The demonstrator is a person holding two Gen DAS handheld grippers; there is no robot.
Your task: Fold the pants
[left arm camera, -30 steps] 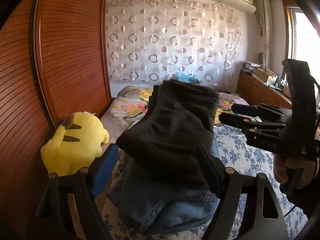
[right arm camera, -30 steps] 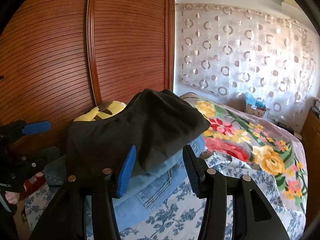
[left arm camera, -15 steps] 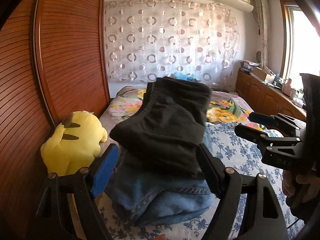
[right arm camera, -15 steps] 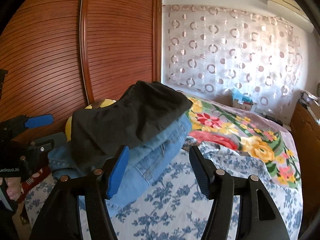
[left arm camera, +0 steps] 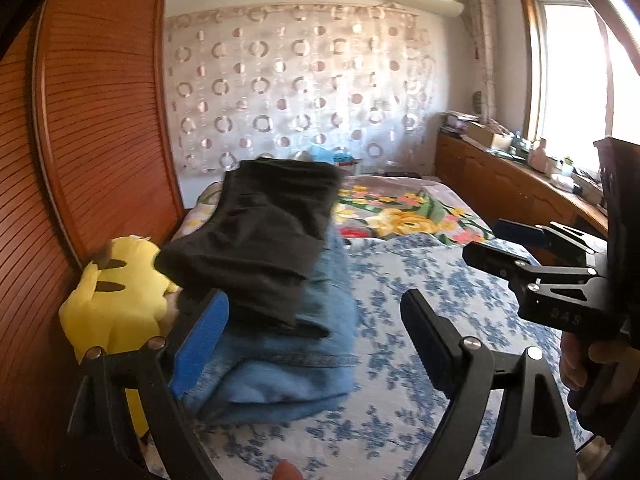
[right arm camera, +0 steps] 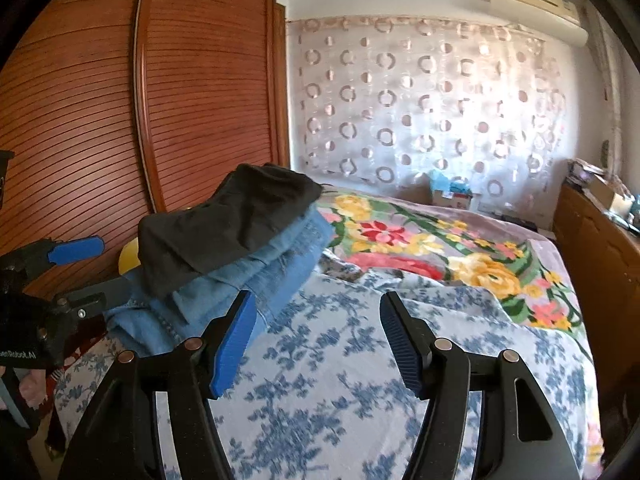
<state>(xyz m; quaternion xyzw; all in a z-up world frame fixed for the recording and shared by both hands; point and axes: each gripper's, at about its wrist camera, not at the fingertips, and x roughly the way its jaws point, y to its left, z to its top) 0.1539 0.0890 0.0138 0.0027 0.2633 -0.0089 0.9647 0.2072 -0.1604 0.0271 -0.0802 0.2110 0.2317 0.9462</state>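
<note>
Left wrist view: one folded black pants (left arm camera: 260, 232) tops one folded pair of jeans (left arm camera: 288, 360), stacked near the bed's (left arm camera: 420, 304) left edge, beside one yellow plush (left arm camera: 116, 300). The top fold overhangs, so I judge a nudge could slide it off. Two grippers: left gripper (left arm camera: 316, 336) and right gripper (right arm camera: 316, 332), both jaws spread, holding nothing.

- Left black two-finger gripper with blue pads (left arm camera: 314, 340): spread wide, nothing between the fingers, levelled forward.
- Right black two-finger gripper with blue pads (right arm camera: 316, 338): likewise spread and unloaded, gripped at its handle by a bare hand (left arm camera: 588, 364).
</note>
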